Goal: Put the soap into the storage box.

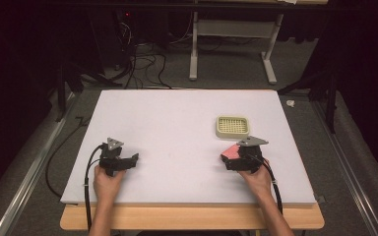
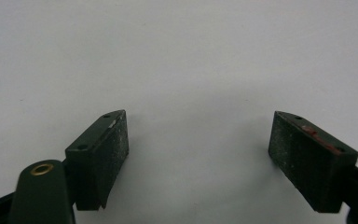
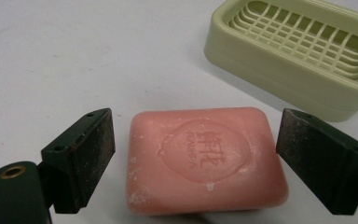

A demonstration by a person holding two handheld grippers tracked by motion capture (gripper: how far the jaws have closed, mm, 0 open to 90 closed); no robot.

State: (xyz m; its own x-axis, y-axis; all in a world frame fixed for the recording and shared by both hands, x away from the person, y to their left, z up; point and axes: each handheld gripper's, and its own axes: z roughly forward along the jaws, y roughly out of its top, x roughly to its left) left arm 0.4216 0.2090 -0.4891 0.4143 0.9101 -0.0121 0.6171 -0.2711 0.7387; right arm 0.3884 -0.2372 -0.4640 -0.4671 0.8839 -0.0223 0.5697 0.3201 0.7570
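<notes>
Pink soap bar (image 3: 206,158) lies flat on the white counter (image 1: 177,128), its long axis crosswise between the spread, untouching jaws of the right claw (image 3: 196,158). Left claw (image 2: 198,154), likewise spread and empty, sits well apart.

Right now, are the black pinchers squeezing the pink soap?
Apart. In the right gripper view, the right gripper stands open around the soap, with a thin gap beside each jaw.

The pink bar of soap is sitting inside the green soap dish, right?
No. The pink bar of soap lies flat on the white table, between the right gripper's open jaws. The pale green slotted soap dish behind it is empty, as the right gripper view shows.
</notes>
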